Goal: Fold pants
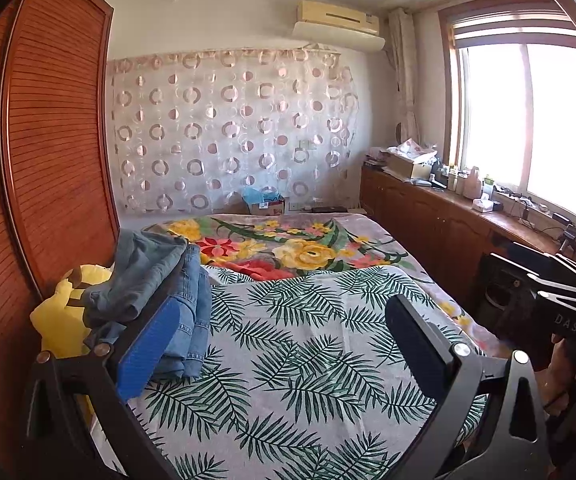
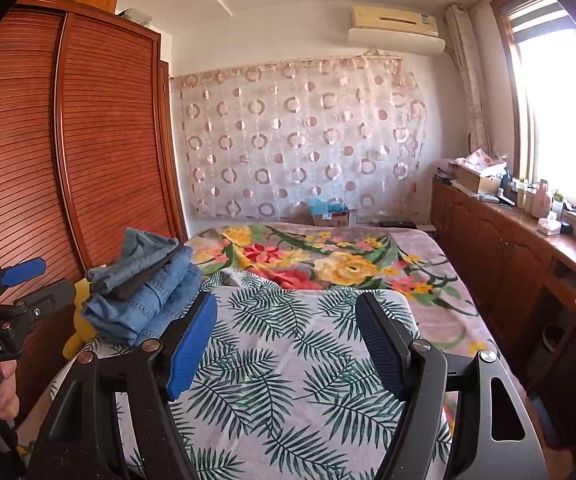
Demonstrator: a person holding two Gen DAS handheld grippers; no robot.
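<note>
A stack of folded blue denim pants lies at the left edge of the bed, on the palm-leaf sheet. It also shows in the right wrist view. My left gripper is open and empty, held above the sheet just right of the stack; its blue left finger overlaps the stack in the view. My right gripper is open and empty above the leaf sheet, to the right of the stack. The left gripper also shows at the left edge of the right wrist view.
A yellow plush toy sits under the stack by the wooden wardrobe. A floral blanket covers the far half of the bed. A wooden cabinet with clutter runs under the window at the right.
</note>
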